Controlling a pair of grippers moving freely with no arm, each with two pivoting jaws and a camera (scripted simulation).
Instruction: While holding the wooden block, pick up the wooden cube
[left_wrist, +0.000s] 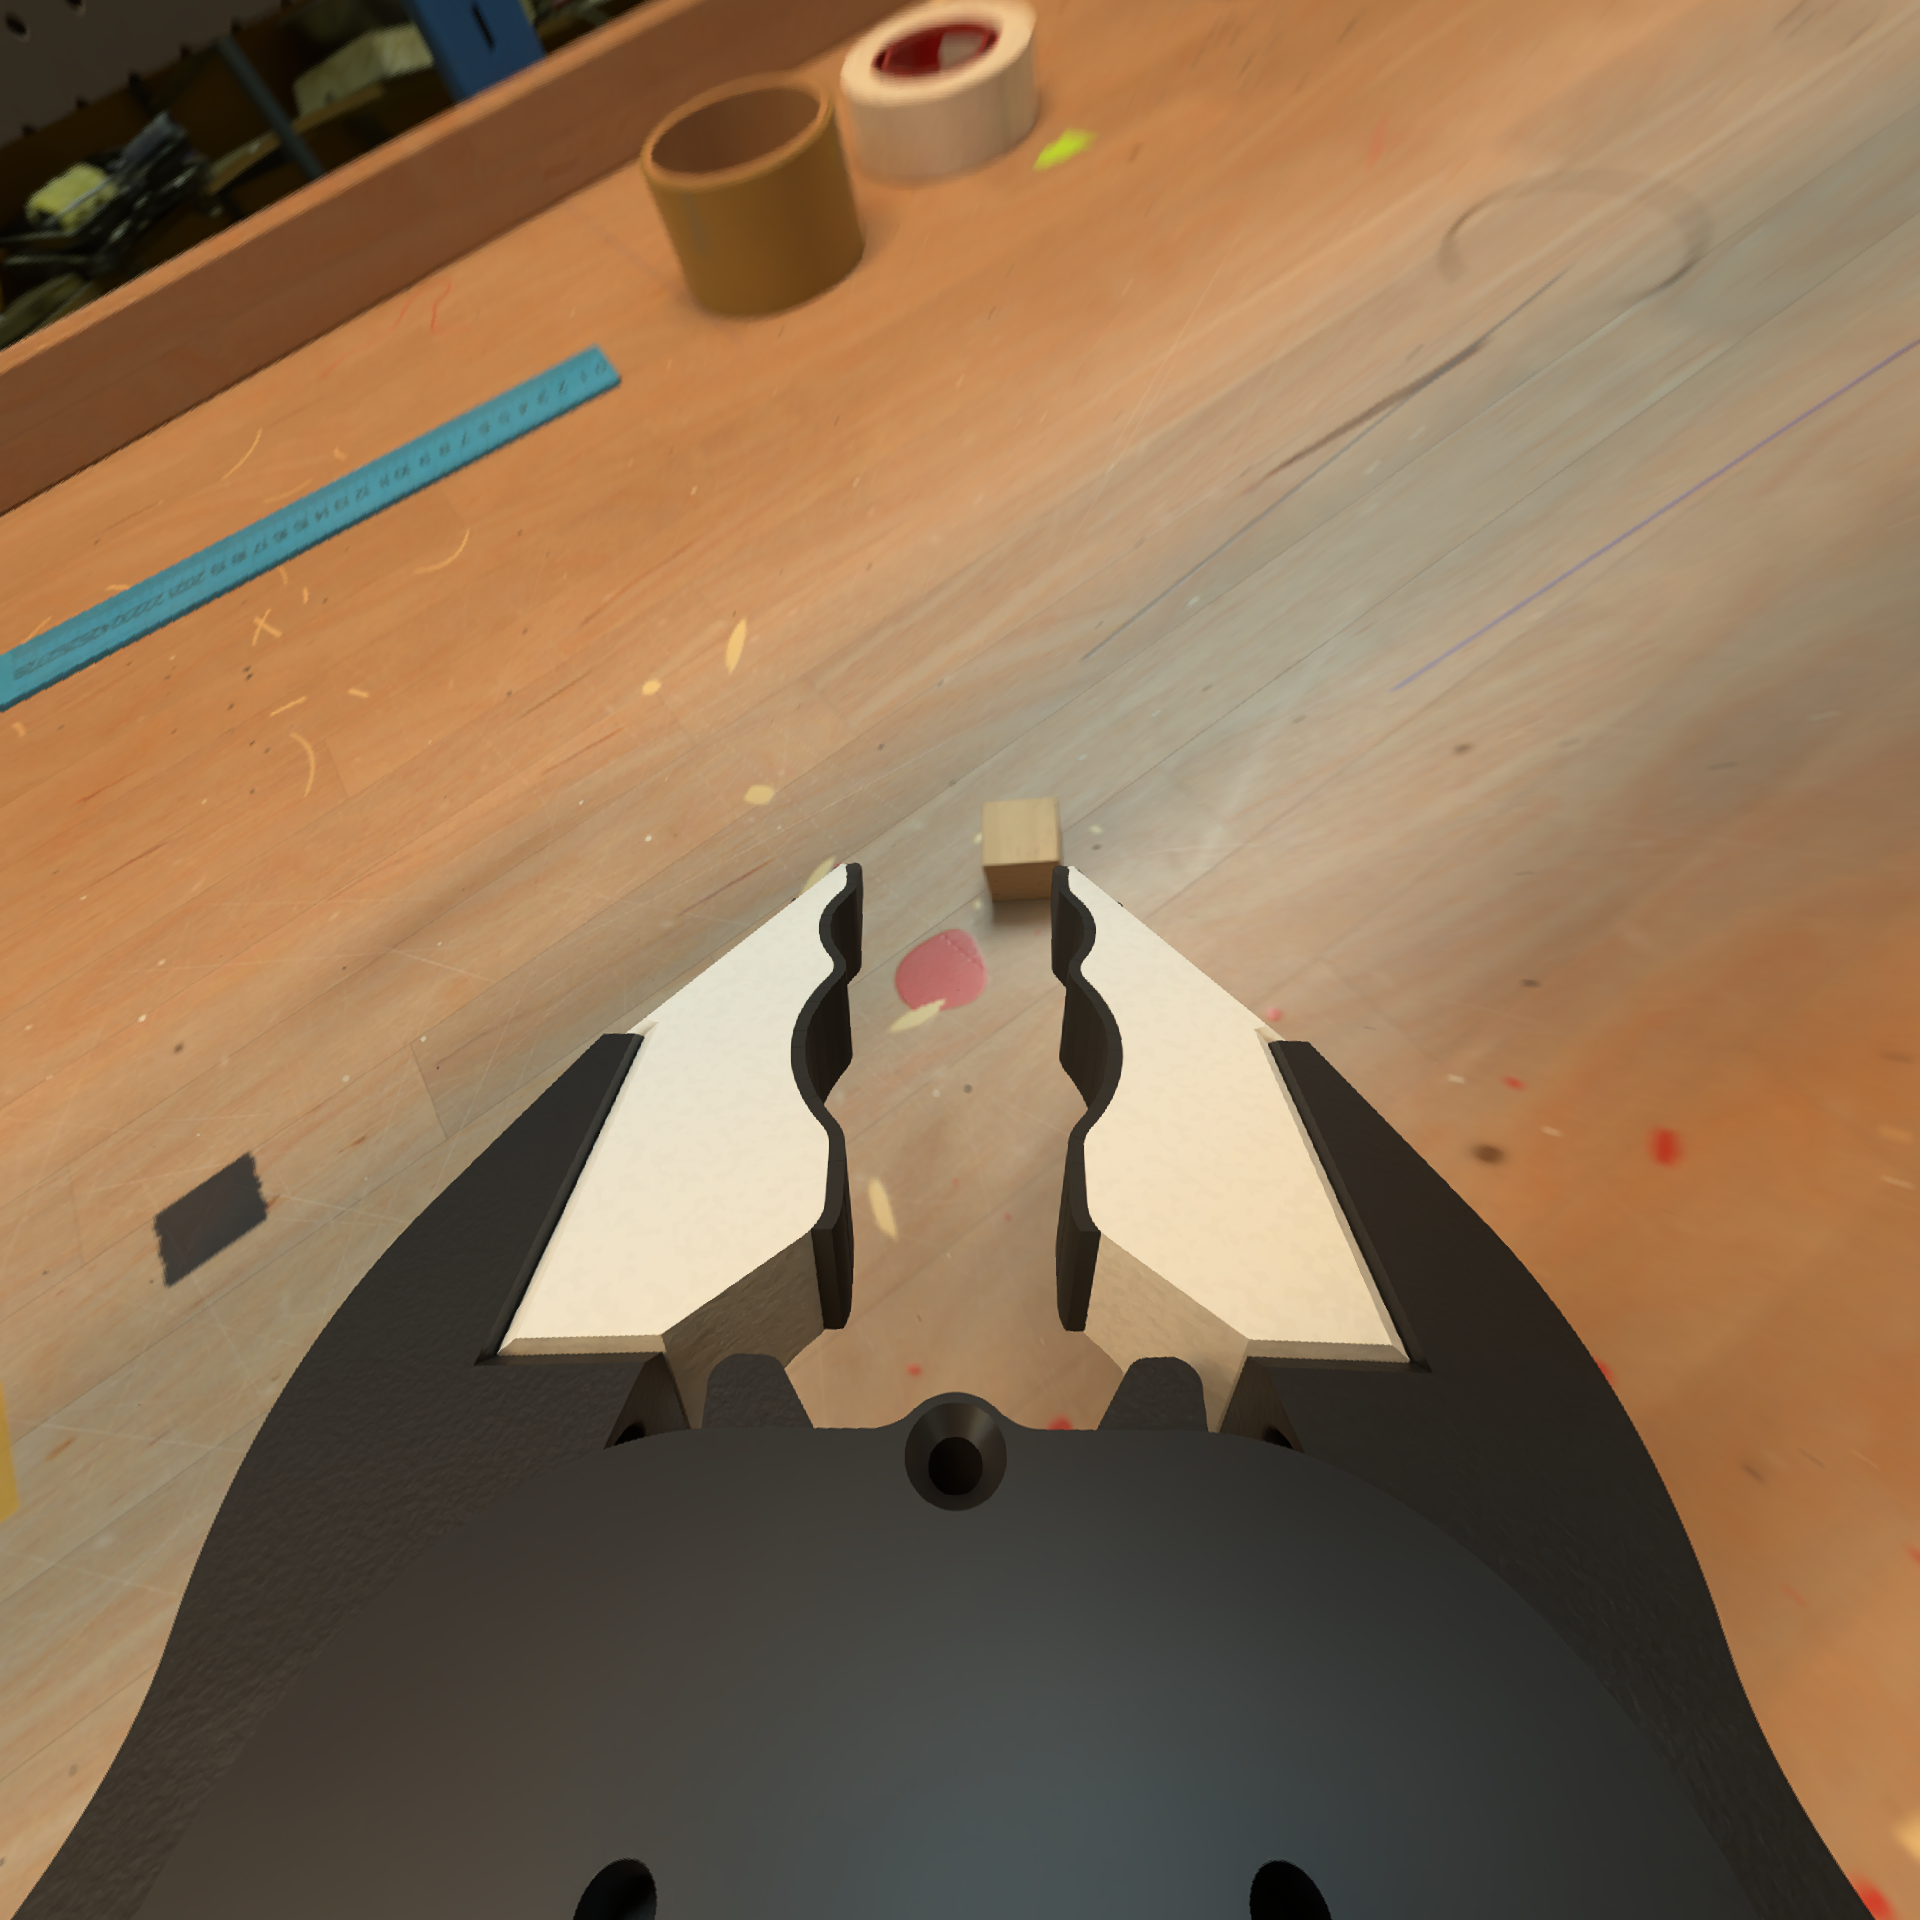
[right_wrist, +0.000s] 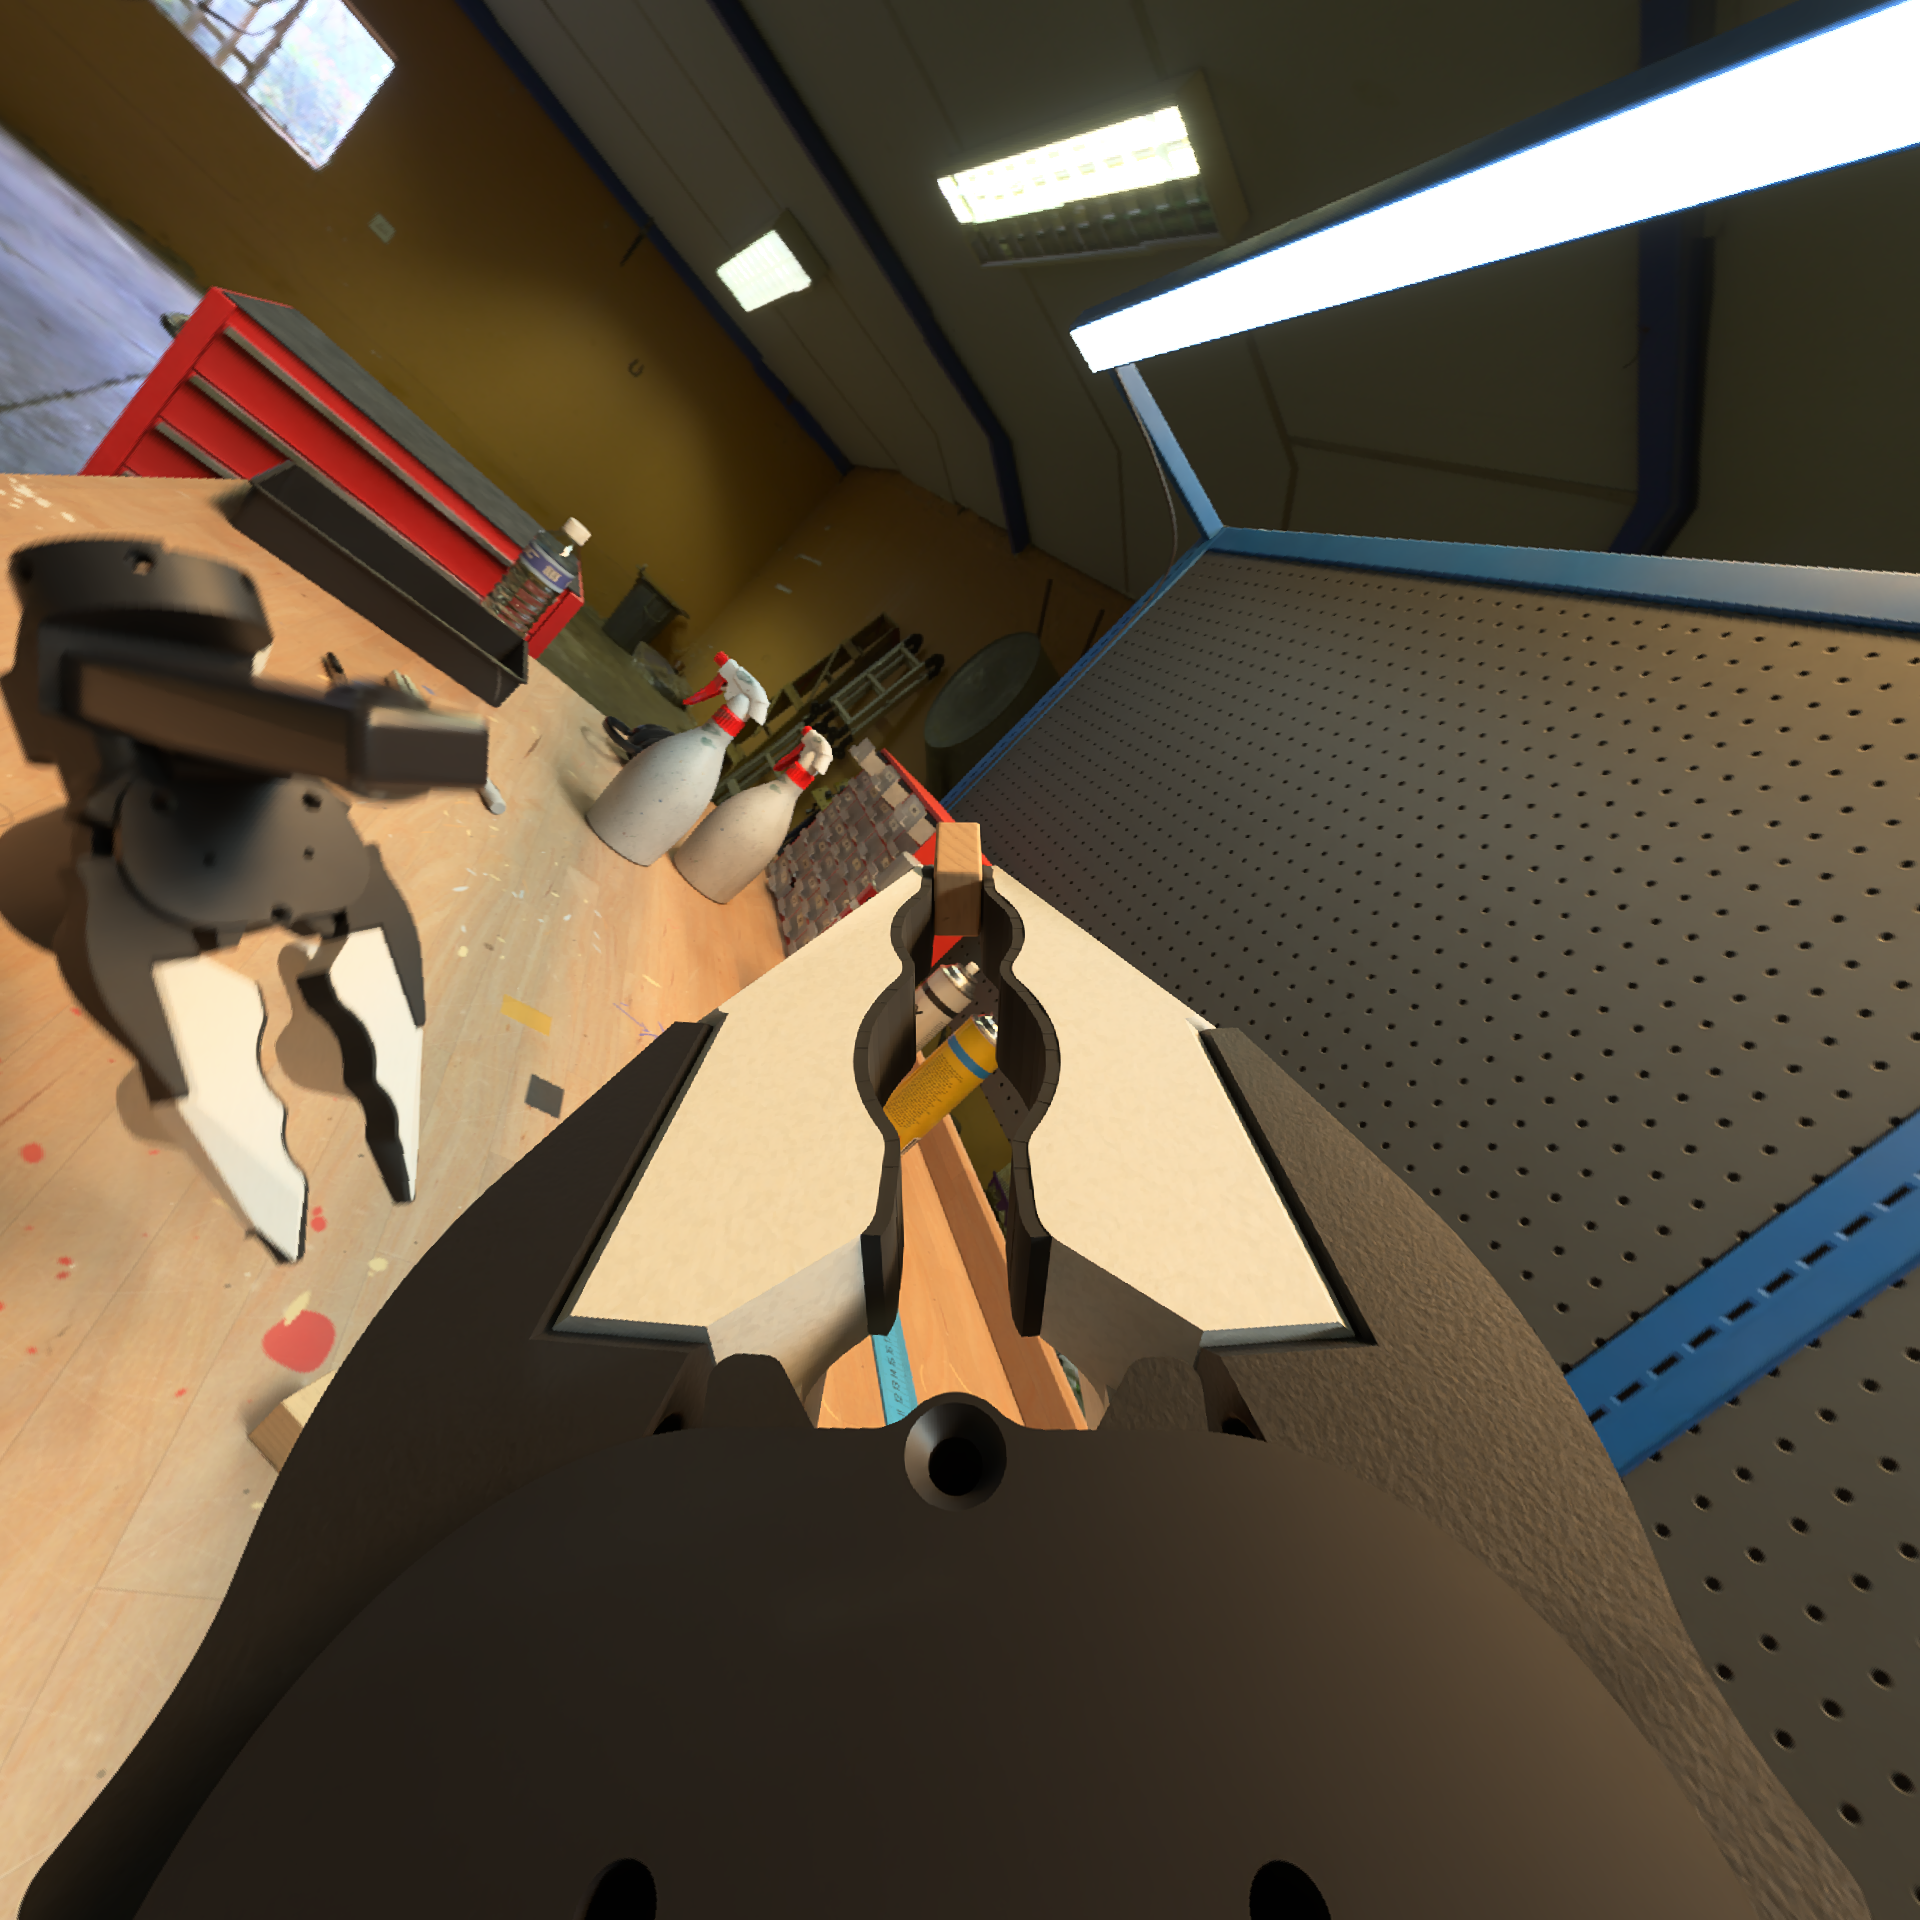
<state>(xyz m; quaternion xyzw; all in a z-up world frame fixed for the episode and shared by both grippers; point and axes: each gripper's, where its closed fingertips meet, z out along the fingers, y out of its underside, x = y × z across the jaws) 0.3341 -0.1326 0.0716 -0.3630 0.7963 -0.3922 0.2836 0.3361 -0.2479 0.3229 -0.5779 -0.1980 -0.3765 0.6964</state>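
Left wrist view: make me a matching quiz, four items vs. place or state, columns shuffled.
Column 1:
1. wooden cube
2. blue ruler
3. brown cylinder
4. left claw

Column 2:
A. lies flat near the bench's raised back edge, far left
B. open, empty, above the bench
C. stands upright beside the roll of tape
D. on the bench just beyond the right fingertip

Pairs: 1-D, 2-A, 3-C, 4-B

blue ruler (left_wrist: 312, 525): tiny scale marks | yellow can (right_wrist: 935, 1086): print | neither readable
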